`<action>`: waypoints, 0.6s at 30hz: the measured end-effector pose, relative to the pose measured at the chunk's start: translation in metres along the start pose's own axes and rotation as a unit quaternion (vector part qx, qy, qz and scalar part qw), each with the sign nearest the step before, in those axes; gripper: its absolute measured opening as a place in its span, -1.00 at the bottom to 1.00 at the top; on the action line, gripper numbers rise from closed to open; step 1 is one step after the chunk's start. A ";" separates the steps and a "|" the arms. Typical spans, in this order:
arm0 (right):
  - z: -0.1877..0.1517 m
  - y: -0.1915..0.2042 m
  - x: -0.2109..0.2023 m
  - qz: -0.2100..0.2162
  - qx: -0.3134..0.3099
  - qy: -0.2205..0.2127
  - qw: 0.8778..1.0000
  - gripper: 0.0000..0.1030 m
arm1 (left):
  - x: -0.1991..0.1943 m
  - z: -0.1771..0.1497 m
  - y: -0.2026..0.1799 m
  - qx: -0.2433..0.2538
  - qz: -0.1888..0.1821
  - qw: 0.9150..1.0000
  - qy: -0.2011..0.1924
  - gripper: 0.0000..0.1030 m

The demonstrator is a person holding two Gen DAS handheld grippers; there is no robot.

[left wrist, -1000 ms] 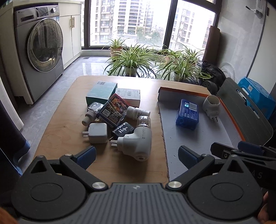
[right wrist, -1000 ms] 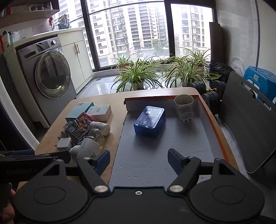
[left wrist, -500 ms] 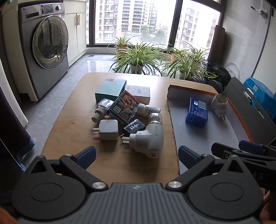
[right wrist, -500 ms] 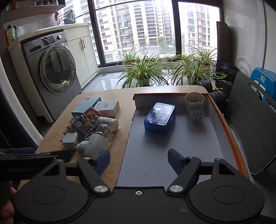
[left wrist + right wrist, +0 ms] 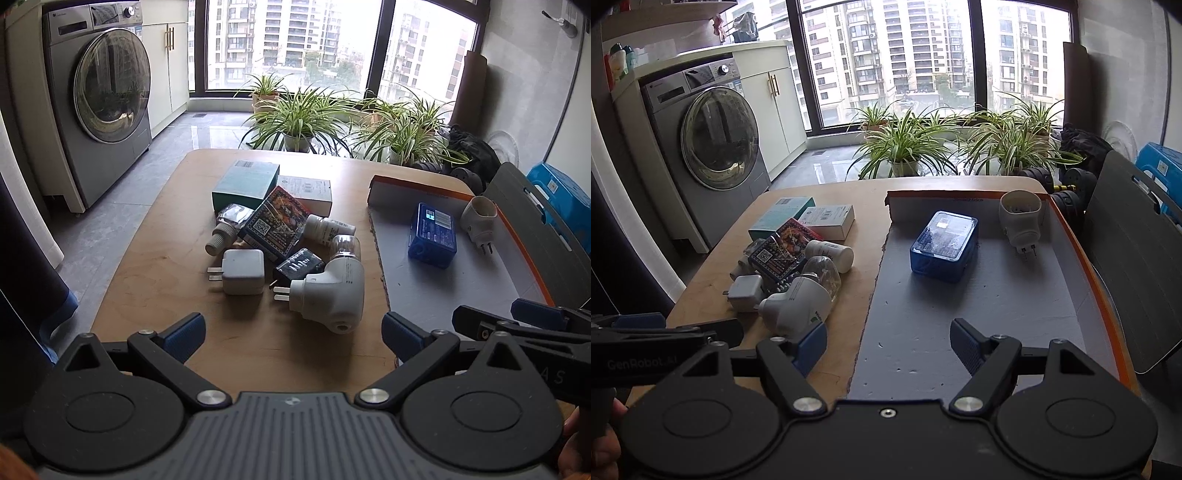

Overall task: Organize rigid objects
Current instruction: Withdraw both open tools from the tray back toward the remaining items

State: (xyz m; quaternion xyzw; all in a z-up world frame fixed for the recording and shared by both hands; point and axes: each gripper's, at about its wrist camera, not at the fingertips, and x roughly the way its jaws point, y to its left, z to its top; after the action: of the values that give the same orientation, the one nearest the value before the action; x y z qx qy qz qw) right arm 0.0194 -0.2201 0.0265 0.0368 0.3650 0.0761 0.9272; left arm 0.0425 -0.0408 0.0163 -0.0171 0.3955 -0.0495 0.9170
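Observation:
A pile of small objects lies mid-table: a large white plug-in device, a white charger cube, a dark patterned box, a white pill bottle, a teal box and a white box. A grey tray with an orange rim holds a blue box and a white plug adapter. My left gripper is open and empty, just short of the white device. My right gripper is open and empty over the tray's near end.
A washing machine stands at the left. Potted plants line the window behind the table. A grey board leans at the tray's right, with a blue stool behind it.
Both grippers have pulled back and risen a little, so the pile and the tray look farther off. Nothing on the table has moved. Both stay open.

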 end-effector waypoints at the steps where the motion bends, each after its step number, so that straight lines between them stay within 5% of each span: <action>1: 0.000 0.000 0.001 0.001 0.000 0.001 1.000 0.69 | 0.000 0.000 0.000 0.001 0.001 1.000 0.000 1.00; 18: -0.006 0.017 0.014 0.010 -0.016 0.017 1.000 0.69 | 0.004 -0.009 0.018 -0.010 0.008 1.000 0.011 1.00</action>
State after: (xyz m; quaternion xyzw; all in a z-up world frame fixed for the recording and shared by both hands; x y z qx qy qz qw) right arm 0.0230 -0.2007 0.0148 0.0238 0.3795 0.0917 0.9203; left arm 0.0403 -0.0231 0.0062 -0.0228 0.4060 -0.0381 0.9128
